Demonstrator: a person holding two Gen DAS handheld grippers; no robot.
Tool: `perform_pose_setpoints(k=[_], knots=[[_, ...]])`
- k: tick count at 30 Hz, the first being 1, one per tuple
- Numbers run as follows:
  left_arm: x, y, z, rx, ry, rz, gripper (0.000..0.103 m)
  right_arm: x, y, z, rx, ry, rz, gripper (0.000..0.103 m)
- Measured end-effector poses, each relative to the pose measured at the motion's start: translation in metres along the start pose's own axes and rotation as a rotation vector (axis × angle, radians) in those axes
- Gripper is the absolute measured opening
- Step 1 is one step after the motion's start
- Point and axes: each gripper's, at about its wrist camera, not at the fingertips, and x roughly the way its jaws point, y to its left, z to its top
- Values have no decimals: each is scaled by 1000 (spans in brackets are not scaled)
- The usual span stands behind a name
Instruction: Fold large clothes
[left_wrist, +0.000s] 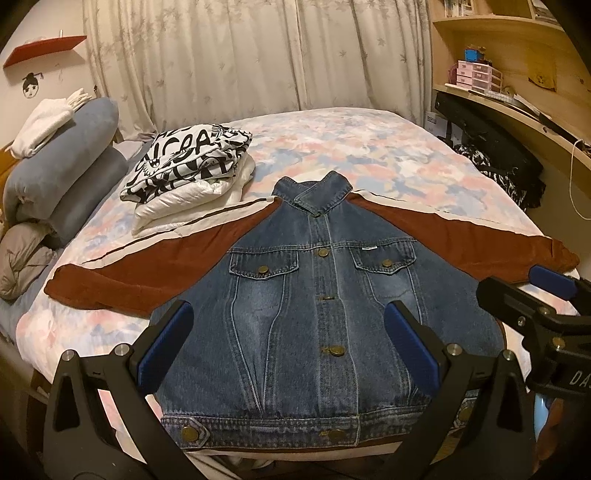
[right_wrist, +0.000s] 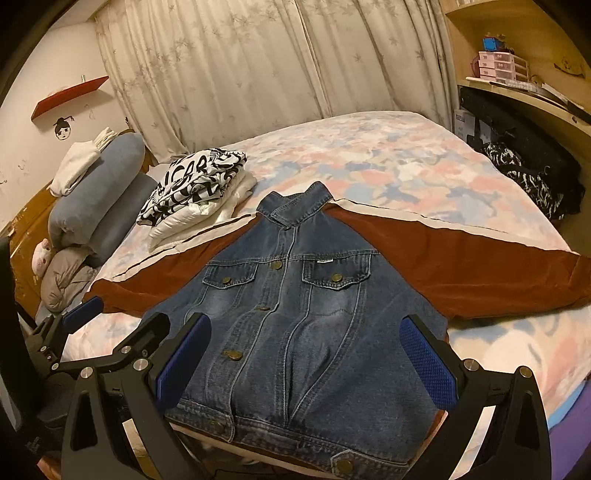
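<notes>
Denim jacket with rust-brown sleeves lay face up and spread flat on the bed, its collar pointing toward the curtains and its hem at the near edge of the mattress. Both sleeves stretched outward across the floral bedspread, the left sleeve reaching toward the pillows and the right sleeve toward the shelving side. The front was buttoned, with two flap pockets across the chest.

The left hand-held gripper hovered above the lower half of the jacket, its blue-padded fingers spread wide apart and grasping nothing. The right hand-held gripper hung over the same lower area in its own view, likewise released, its pads well apart with only denim showing between them. In the left wrist view, the right tool appeared at the right edge, near the cuff of the right sleeve; in the right wrist view, the left tool showed at the left edge, near the other cuff. Whether either touched the cloth could not be told.

Beyond the left sleeve sat a folded stack of clothes, a black-and-white printed garment on top of white ones. Rolled grey-blue bedding was piled at the head of the bed, with a white garment resting on it. A wooden shelf unit stood on the far right.
</notes>
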Motion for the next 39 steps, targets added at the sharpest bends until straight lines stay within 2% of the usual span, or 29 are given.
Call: perform_pose_setpoints(k=[6, 39], knots=[[1, 5, 0, -26, 4, -3, 102, 6, 2, -4, -9, 11, -14, 103], [2, 4, -3, -13, 3, -6, 102, 16, 1, -8, -12, 26, -26, 103]])
